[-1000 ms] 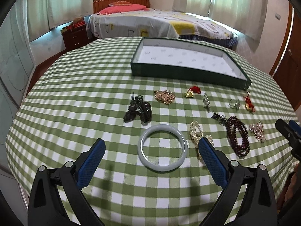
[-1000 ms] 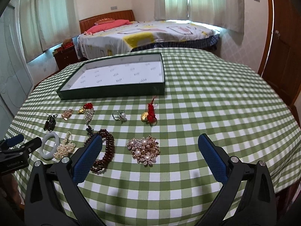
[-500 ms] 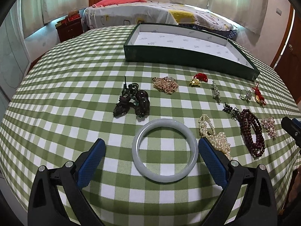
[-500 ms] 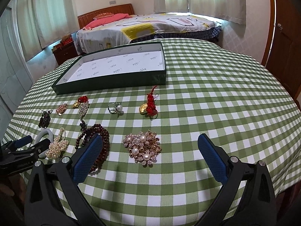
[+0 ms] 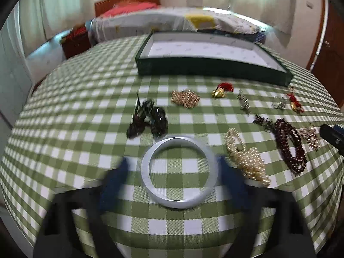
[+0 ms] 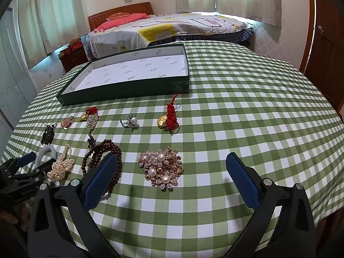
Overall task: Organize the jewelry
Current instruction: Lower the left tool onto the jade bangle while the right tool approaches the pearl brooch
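Note:
A pale jade bangle [image 5: 179, 172] lies flat on the green checked tablecloth, between the blurred blue fingers of my open left gripper [image 5: 174, 178]. It also shows in the right wrist view [image 6: 44, 153], with the left gripper [image 6: 34, 163] around it. An empty green tray [image 5: 210, 66] with a white lining stands at the far side. My right gripper [image 6: 172, 176] is open and empty, low over a pearl and gold brooch [image 6: 162, 168].
Several pieces lie loose on the cloth: a dark bead bracelet [image 5: 290, 146], a pearl bracelet [image 5: 247, 159], a black ornament [image 5: 148, 120], a gold brooch [image 5: 185, 99], a pearl ring [image 6: 129, 121], a red knot charm [image 6: 171, 118]. A bed [image 6: 172, 28] stands behind the table.
My left gripper has moved forward and its fingers have come in on both sides of the bangle. My right gripper has dropped closer to the pearl brooch.

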Tool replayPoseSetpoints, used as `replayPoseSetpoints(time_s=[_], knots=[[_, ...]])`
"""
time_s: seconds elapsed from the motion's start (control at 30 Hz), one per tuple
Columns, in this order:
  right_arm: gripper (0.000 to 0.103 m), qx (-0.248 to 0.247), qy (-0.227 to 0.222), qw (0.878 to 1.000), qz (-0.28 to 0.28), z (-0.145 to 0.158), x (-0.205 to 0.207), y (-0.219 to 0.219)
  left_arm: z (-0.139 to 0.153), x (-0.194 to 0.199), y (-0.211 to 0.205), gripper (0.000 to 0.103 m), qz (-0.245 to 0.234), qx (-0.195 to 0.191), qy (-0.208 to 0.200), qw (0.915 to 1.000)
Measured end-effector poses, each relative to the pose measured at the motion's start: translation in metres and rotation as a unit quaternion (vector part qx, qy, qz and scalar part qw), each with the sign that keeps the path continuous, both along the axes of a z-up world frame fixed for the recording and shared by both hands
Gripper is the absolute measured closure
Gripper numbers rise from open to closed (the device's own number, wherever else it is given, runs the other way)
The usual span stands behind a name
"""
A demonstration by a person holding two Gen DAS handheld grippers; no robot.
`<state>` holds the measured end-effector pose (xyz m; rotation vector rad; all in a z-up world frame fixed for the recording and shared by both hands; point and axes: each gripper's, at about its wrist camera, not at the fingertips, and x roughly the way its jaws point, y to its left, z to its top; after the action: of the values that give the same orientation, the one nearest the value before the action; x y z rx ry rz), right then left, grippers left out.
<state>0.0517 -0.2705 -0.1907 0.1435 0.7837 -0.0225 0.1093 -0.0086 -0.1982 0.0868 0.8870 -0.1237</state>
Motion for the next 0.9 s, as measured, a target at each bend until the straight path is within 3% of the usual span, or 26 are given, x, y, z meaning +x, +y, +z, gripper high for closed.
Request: replayPoseSetpoints(time_s=[0.13, 0.43, 0.6, 0.67, 0.9], knots=[[0.024, 0.009, 0.012, 1.000, 0.005, -0.005, 0.004, -0.001, 0.000, 0.000, 0.003, 0.035, 0.002, -0.009, 0.002, 1.0000], [0.029, -0.018, 0.023, 0.999, 0.018, -0.013, 0.014, 0.008, 0.004, 0.000, 0.011, 0.035, 0.018, -0.019, 0.003, 0.9996], [0.041, -0.047, 0.032, 0.998, 0.035, -0.020, 0.017, 0.018, 0.006, 0.000, 0.009, 0.035, 0.017, -0.020, 0.000, 0.9996], [0.055, -0.046, 0.027, 0.998, 0.043, -0.020, 0.015, 0.019, 0.007, -0.001, 0.007, 0.035, 0.015, -0.019, -0.002, 0.9997], [0.062, -0.034, 0.020, 0.998, 0.050, -0.017, 0.008, 0.018, 0.011, -0.007, 0.003, 0.035, 0.011, -0.017, -0.006, 0.9998]])
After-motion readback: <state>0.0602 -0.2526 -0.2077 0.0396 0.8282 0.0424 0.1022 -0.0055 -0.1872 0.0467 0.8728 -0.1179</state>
